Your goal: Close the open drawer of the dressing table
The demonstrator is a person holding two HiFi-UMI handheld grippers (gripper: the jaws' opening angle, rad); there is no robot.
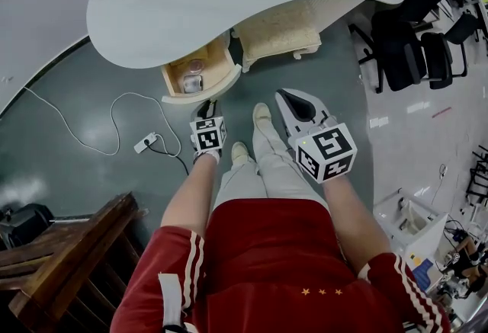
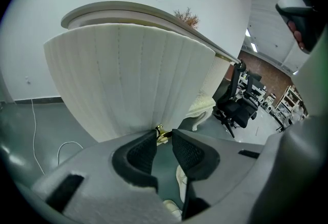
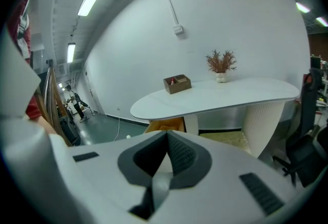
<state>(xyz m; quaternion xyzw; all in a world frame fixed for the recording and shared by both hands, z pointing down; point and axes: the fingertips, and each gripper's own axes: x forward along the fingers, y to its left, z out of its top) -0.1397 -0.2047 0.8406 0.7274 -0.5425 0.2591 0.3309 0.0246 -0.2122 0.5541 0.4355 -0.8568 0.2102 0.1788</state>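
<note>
While the left gripper has the brass knob at its narrowly parted jaw tips — right gripper closed, empty — a skewed push could slip off the drawer.

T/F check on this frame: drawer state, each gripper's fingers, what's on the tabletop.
1. The drawer is shut. False: it stands open, with items inside.
2. The left gripper has its fingers apart, with the gold knob at their tips. True.
3. The right gripper grips the knob. False: its fingers are together and empty, away from the drawer.
4. A wooden box sits on the tabletop. True.
</note>
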